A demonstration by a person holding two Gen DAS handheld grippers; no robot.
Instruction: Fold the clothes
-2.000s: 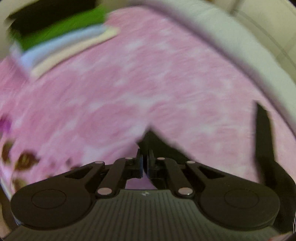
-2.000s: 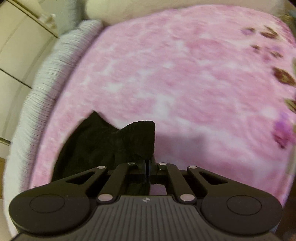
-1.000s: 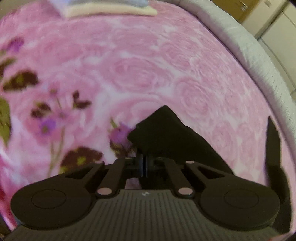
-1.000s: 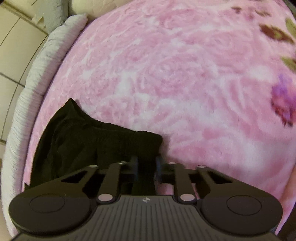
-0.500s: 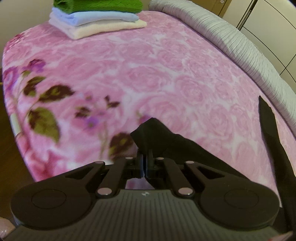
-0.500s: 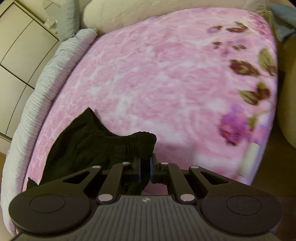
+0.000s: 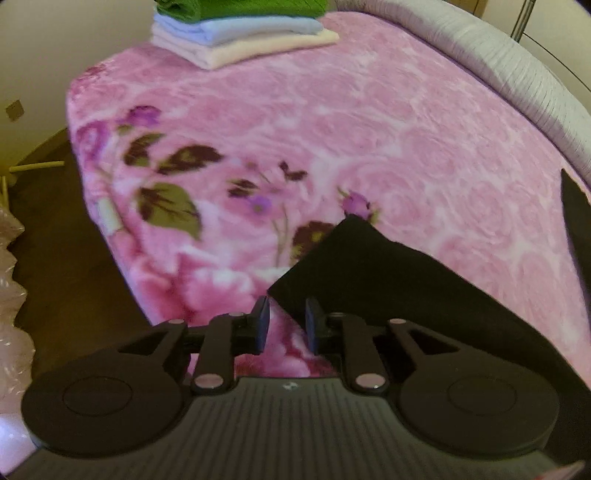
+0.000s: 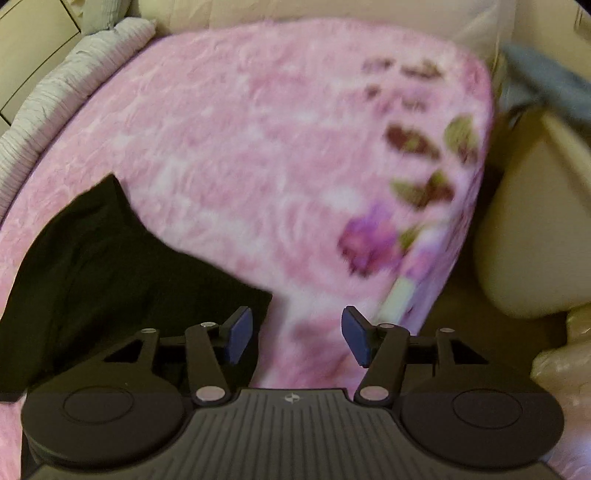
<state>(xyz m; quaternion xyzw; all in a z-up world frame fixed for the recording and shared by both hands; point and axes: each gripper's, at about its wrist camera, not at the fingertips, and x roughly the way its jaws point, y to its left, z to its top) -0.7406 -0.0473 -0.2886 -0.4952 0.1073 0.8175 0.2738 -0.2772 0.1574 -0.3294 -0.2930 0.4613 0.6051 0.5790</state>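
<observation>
Black fabric garment (image 7: 399, 295) lies spread flat on the pink plush floral-print blanket (image 7: 332, 155) covering the bed, and it is free of both of your tools. Your left gripper (image 7: 286, 325) has its 2 blue-padded fingers a little apart with nothing between them; a corner of the garment's edge sits just ahead of the gap, and the cloth runs off to the right under the right-hand finger linkage. Your right gripper (image 8: 297, 334) is spread much wider, again with nothing between the pads; in its view the black garment (image 8: 110, 266) lies to the left, its near corner just beside the left finger pad (image 8: 238, 334), though you cannot tell from this angle whether pad and cloth touch. Bare pink blanket (image 8: 258, 147) shows through the gap. No box, basket or bin shows in either view that you could check for contents. At the far end of the bed in the left view sits 1 stack of 3 folded cloths (image 7: 243, 33): green on top, pale blue in the middle, cream at the bottom. Along the far side of the bed runs a grey ribbed padded border (image 7: 517, 70). The right view is blurred toward the bed's edge.
</observation>
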